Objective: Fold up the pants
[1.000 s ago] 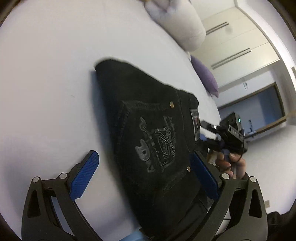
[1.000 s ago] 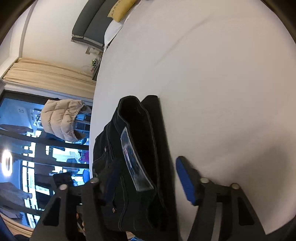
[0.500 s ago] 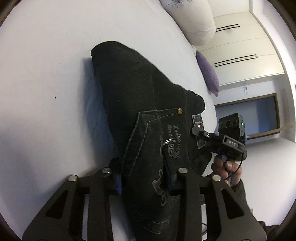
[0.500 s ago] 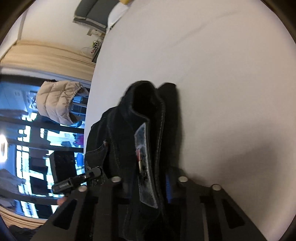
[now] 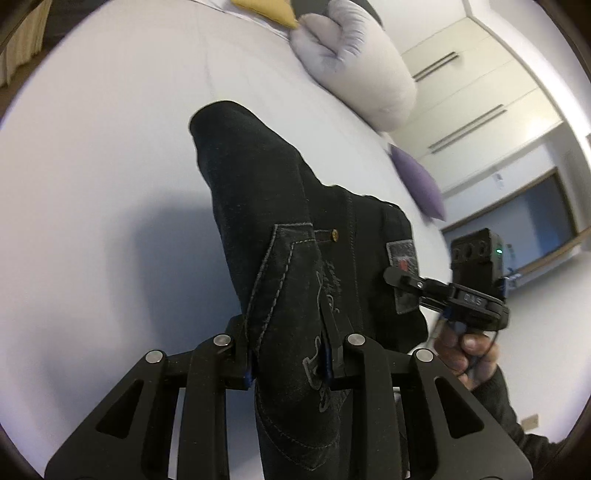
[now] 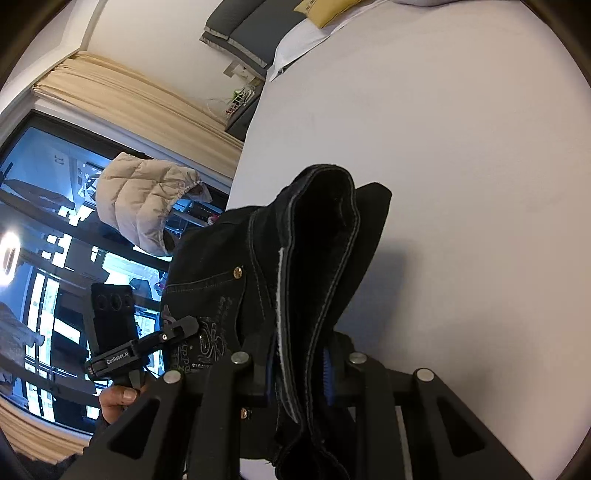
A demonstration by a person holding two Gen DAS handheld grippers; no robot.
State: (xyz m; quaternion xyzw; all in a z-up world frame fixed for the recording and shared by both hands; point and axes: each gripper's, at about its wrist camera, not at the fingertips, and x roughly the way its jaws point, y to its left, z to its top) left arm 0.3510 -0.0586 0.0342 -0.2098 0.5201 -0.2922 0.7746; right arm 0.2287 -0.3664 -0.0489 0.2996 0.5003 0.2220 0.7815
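Observation:
The folded black pants (image 5: 266,206) hang partly lifted off the white bed (image 5: 110,184), with the embroidered back pocket facing the left wrist camera. My left gripper (image 5: 291,354) is closing its jaws on the pocket edge, and the cloth is pinched between the blue pads. My right gripper (image 6: 299,365) is shut on the waistband edge of the pants (image 6: 325,240). In the left wrist view the right gripper (image 5: 397,284) shows at the waistband label, held by a hand (image 5: 461,350). The right wrist view shows the left gripper (image 6: 184,326) at the pocket.
The bed sheet (image 6: 461,147) spreads wide beyond the pants. A pale grey pillow (image 5: 354,62), a purple cushion (image 5: 417,181) and a yellow cushion (image 5: 266,11) lie at the far side. A beige puffer jacket (image 6: 147,206) hangs by the window.
Both grippers went from open around the pants to closed on them. They then lifted the near end, so the cloth now rises off the sheet.

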